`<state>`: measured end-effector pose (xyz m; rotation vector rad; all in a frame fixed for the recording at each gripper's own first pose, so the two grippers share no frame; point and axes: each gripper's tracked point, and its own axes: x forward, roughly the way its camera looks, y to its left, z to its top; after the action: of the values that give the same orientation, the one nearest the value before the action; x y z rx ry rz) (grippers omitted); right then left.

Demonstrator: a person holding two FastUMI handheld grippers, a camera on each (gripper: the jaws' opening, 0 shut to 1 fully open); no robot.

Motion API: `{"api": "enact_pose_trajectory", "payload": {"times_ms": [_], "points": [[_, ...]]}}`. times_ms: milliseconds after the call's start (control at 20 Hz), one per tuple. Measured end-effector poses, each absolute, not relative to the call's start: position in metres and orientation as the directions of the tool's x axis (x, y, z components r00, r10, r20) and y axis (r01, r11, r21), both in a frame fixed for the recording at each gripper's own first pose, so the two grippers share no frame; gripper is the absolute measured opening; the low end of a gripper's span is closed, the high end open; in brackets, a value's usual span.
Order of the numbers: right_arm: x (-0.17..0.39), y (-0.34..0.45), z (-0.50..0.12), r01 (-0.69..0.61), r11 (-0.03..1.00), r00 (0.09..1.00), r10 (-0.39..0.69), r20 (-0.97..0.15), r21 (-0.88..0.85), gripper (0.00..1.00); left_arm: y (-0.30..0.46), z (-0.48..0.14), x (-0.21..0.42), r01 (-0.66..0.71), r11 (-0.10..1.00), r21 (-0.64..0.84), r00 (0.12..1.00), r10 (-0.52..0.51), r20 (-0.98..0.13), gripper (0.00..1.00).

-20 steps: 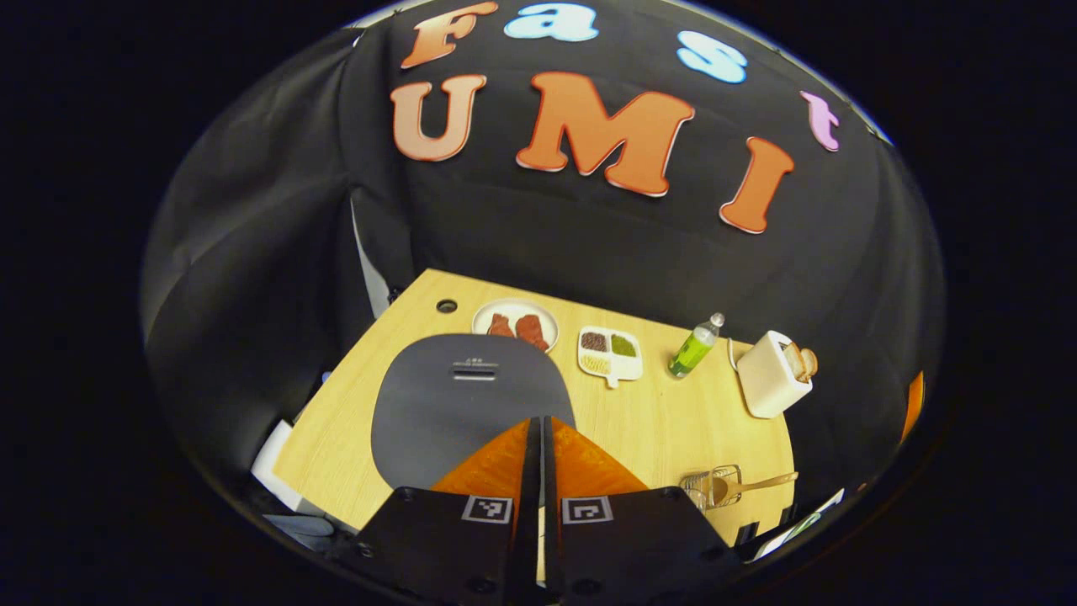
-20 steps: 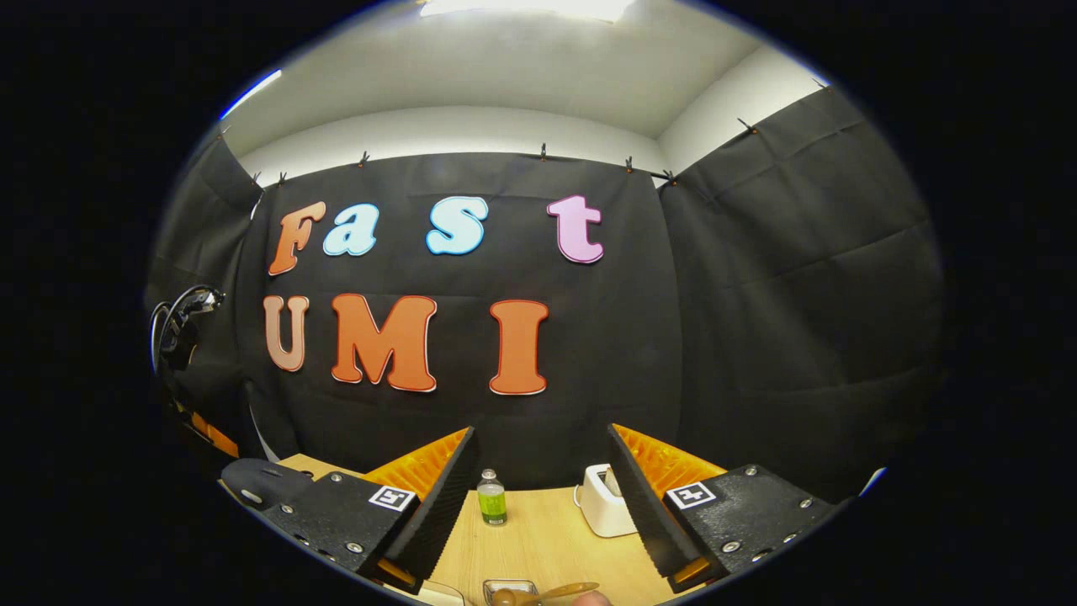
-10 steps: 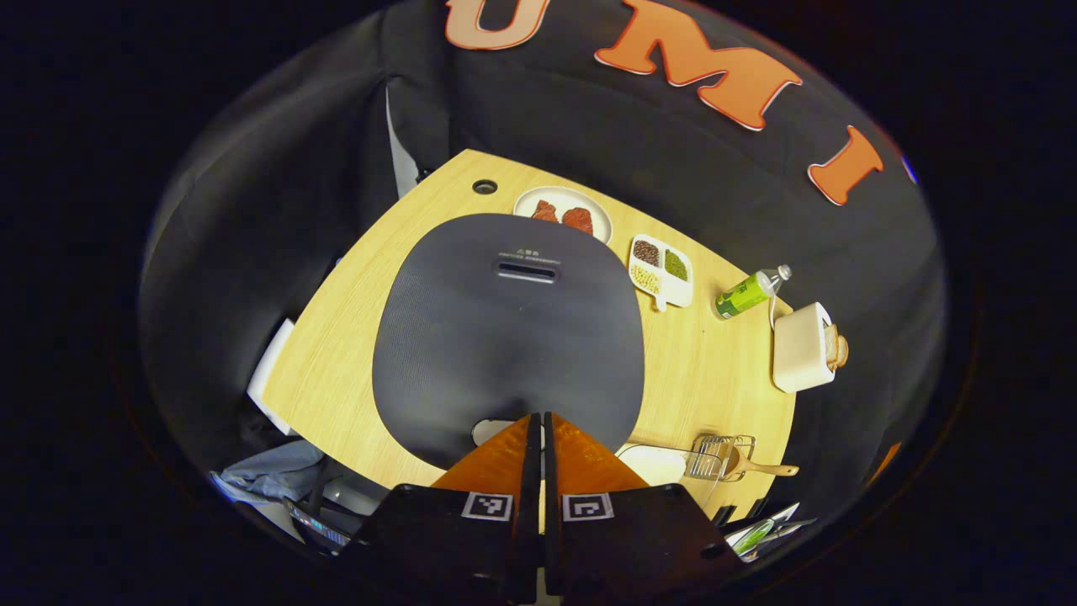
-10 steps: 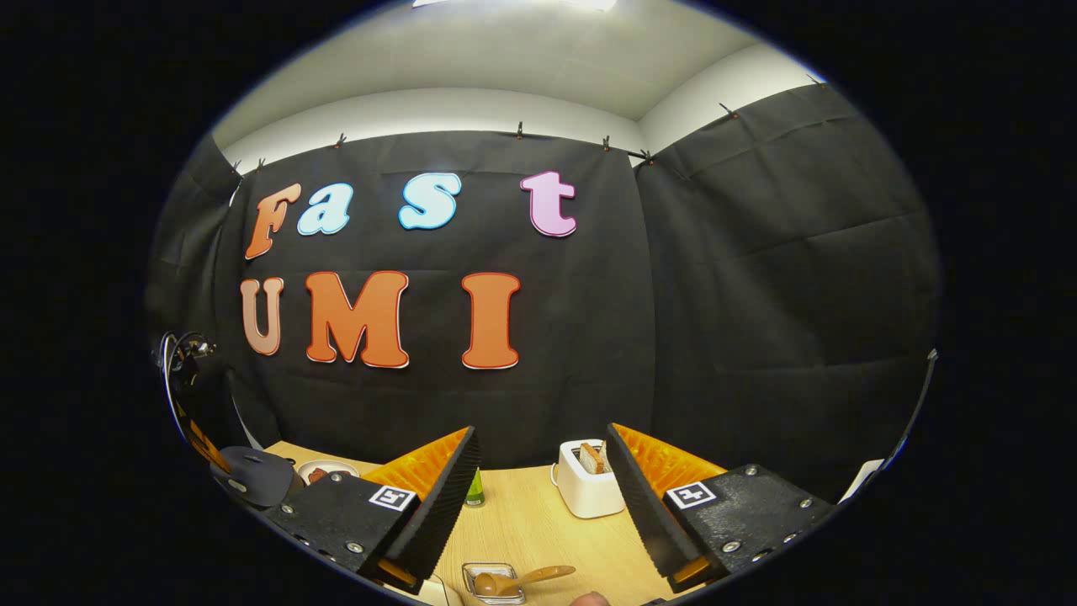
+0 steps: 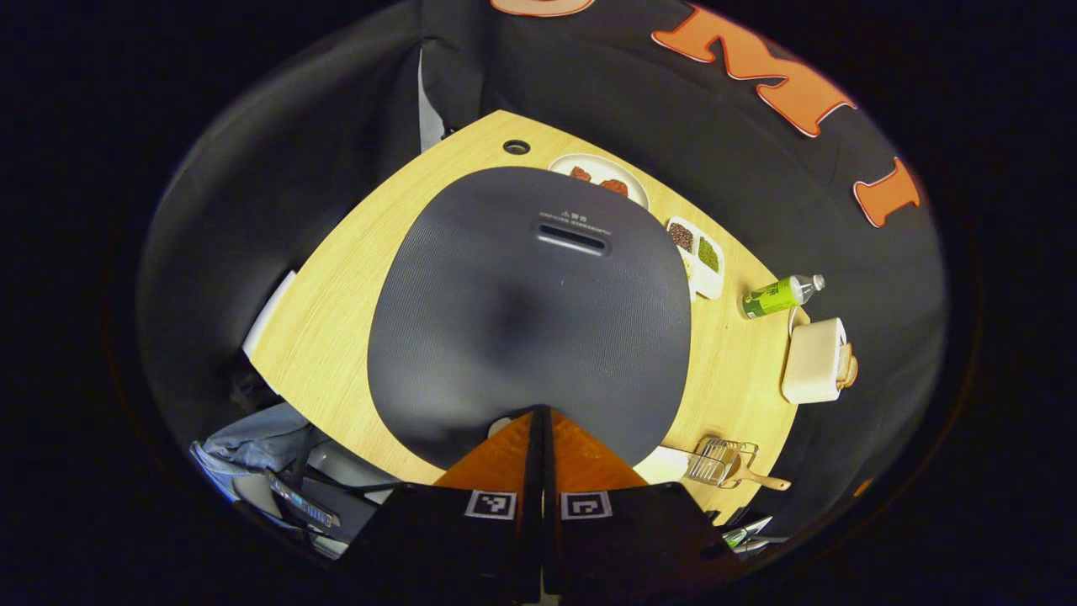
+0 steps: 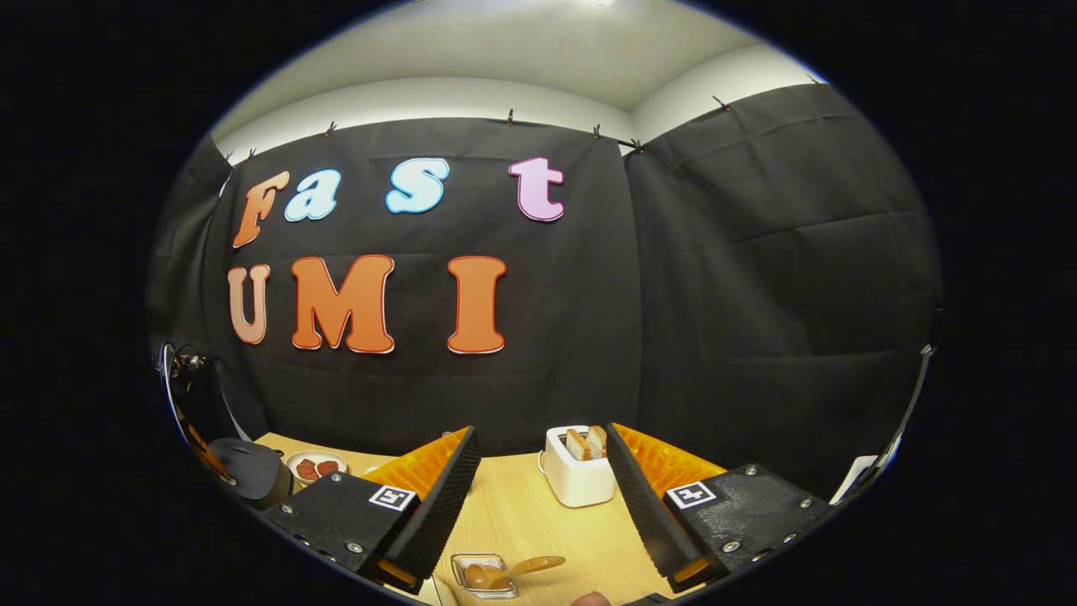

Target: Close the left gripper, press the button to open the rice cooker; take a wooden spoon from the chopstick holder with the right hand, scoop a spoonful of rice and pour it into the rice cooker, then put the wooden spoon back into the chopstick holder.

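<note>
hovering over the rice cooker [image 5: 530,311], lid down.
left gripper [image 5: 538,414] fingers pressed together, possibly touching its front edge; right gripper [image 6: 543,471] spread wide above the wooden spoon [image 6: 509,572].

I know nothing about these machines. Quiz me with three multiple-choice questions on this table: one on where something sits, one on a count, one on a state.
1. Where does the wooden spoon rest?
A. in the chopstick holder
B. on the rice cooker
C. in the toaster

2. How many bread slices stand in the toaster?
A. none
B. two
C. five

3. How is the rice cooker's lid?
A. shut
B. wide open
C. taken off

Answers:
1 A, its bowl lies in the wire holder, its handle sticking out.
2 B, two slices show at the top in the right gripper view.
3 A, the lid lies flat under the left gripper, whose jaws are together.
</note>
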<state>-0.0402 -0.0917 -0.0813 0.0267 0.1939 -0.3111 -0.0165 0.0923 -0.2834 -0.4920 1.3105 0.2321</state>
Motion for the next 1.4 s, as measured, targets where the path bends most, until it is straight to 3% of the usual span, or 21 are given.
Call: {"api": "enact_pose_trajectory", "payload": {"times_ms": [150, 400, 700, 850, 1000, 1100, 1150, 1400], "points": [[-0.036, -0.084, -0.093, 0.296, 0.955, 0.931, -0.285, -0.227, 0.015, 0.93, 0.09, -0.289, -0.021, -0.427, 0.882, -0.201, 0.238, -0.105, -0.966, 0.07], [-0.032, -0.079, -0.114, 0.279, 0.96, 0.92, -0.263, -0.289, 0.014, 0.93, 0.094, -0.281, -0.015, -0.396, 0.896, -0.2, 0.3, -0.079, -0.951, 0.06], [-0.036, -0.083, -0.148, 0.281, 0.956, 0.888, -0.223, -0.402, 0.09, 0.94, 0.096, -0.24, -0.007, -0.337, 0.928, -0.161, 0.509, 0.035, -0.86, 0.06], [-0.037, -0.085, -0.169, 0.302, 0.942, 0.861, -0.204, -0.466, 0.145, 0.94, 0.1, -0.207, 0.007, -0.303, 0.951, -0.062, 0.619, 0.147, -0.771, 0.06], [-0.041, -0.092, -0.188, 0.323, 0.931, 0.835, -0.197, -0.514, 0.169, 0.93, 0.11, -0.152, 0.037, -0.293, 0.956, 0.016, 0.765, 0.245, -0.595, 0.06], [-0.044, -0.093, -0.199, 0.326, 0.929, 0.822, -0.188, -0.538, 0.173, 0.89, 0.113, -0.121, 0.036, -0.338, 0.939, 0.059, 0.801, 0.32, -0.506, 0.06], [-0.044, -0.094, -0.203, 0.326, 0.93, 0.817, -0.186, -0.545, 0.171, 0.93, 0.11, -0.104, 0.037, -0.341, 0.939, 0.051, 0.831, 0.326, -0.45, 0.06], [-0.044, -0.095, -0.228, 0.32, 0.931, 0.788, -0.159, -0.595, 0.174, 0.93, 0.086, -0.066, 0.03, -0.306, 0.952, 0.0, 0.895, 0.288, -0.34, 0.11]]}}
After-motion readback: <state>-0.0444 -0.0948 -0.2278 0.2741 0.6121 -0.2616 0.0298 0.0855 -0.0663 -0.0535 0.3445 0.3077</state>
